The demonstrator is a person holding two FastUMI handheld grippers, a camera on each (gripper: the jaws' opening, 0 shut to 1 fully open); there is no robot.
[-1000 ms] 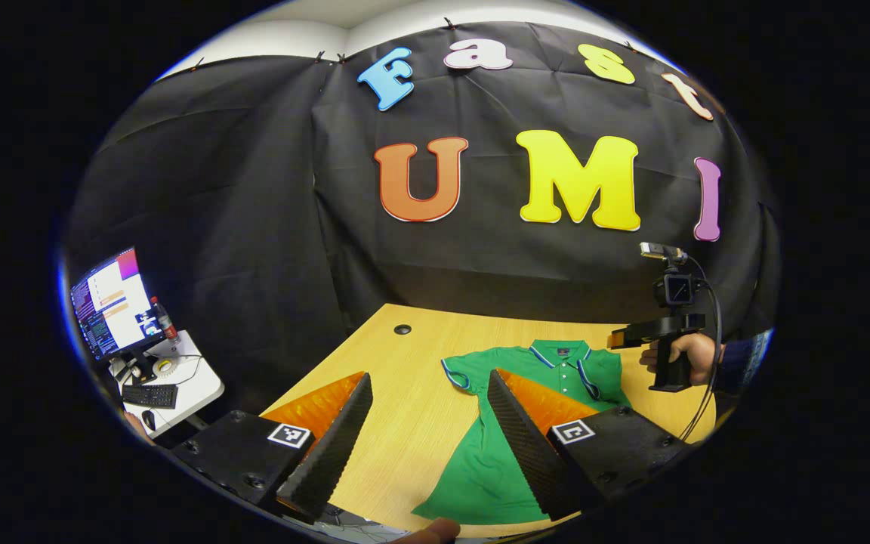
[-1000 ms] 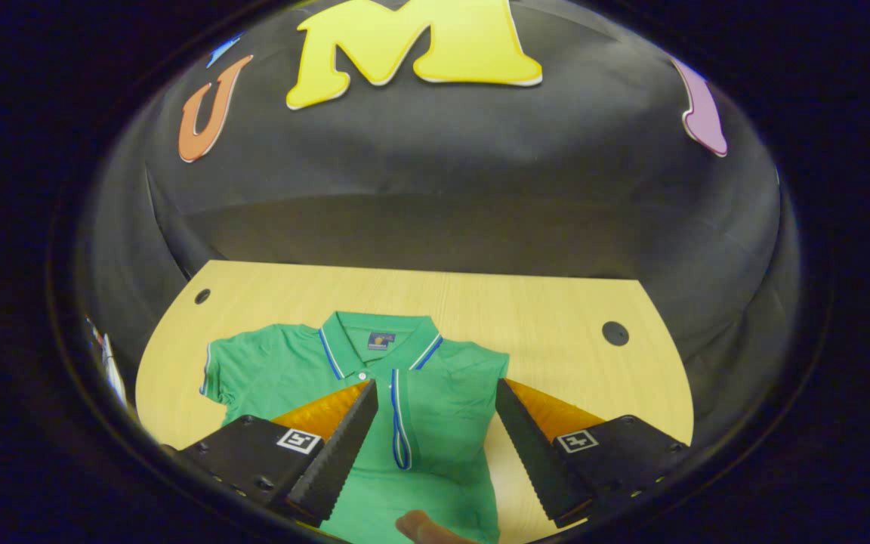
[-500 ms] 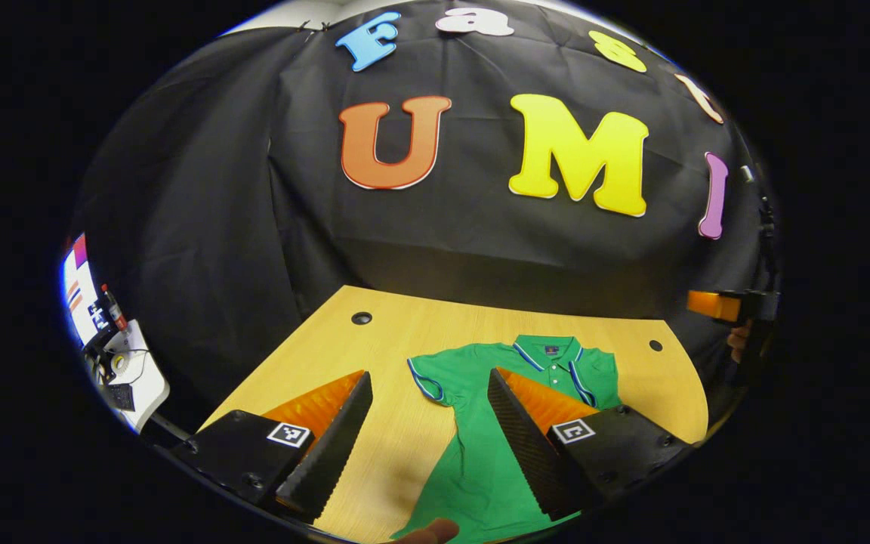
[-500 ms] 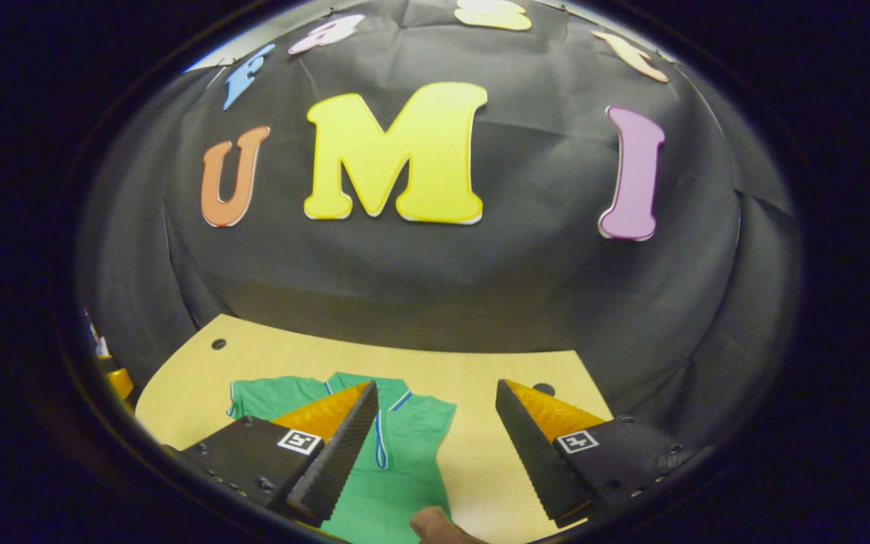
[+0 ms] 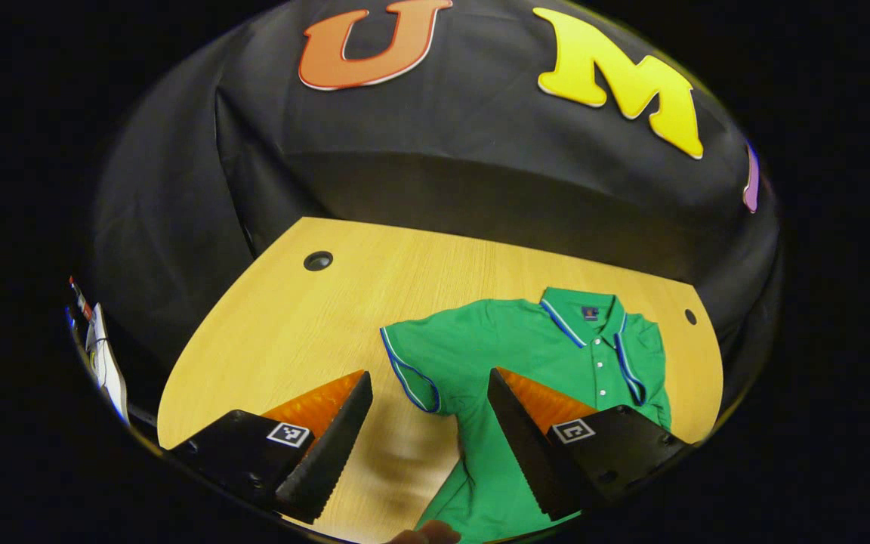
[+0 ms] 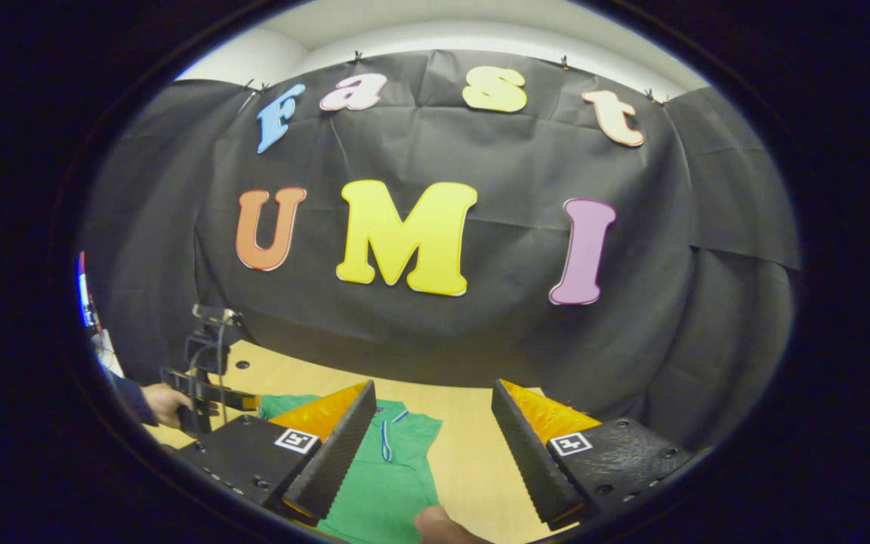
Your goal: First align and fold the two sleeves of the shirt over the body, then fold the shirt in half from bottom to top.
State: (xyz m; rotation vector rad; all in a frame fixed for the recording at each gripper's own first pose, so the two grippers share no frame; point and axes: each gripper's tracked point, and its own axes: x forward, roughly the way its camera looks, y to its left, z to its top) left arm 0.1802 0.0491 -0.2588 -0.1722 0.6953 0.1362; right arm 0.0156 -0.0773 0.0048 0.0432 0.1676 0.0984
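Note:
A green polo shirt (image 5: 526, 355) with a striped collar lies flat on the wooden table (image 5: 291, 325), collar toward the wall. Its left sleeve (image 5: 412, 363) spreads out sideways, and the cuff sits just ahead of my left gripper (image 5: 427, 378), which hovers open above it. The shirt's right edge runs straight. In the right gripper view the shirt (image 6: 390, 468) lies low between the fingers. My right gripper (image 6: 433, 387) is open, held up off the table and facing the wall. A hand (image 6: 161, 404) holds the left gripper at the far left.
The table has a cable hole at the far left (image 5: 318, 261) and another at the far right (image 5: 690, 316). Bare wood (image 6: 473, 461) lies right of the shirt. A side desk (image 5: 103, 363) stands beyond the table's left edge. A thumb (image 6: 435, 525) shows at the bottom.
My left gripper has tipped down and come closer over the left sleeve. My right gripper has lifted and tilted up away from the shirt, so more wall shows.

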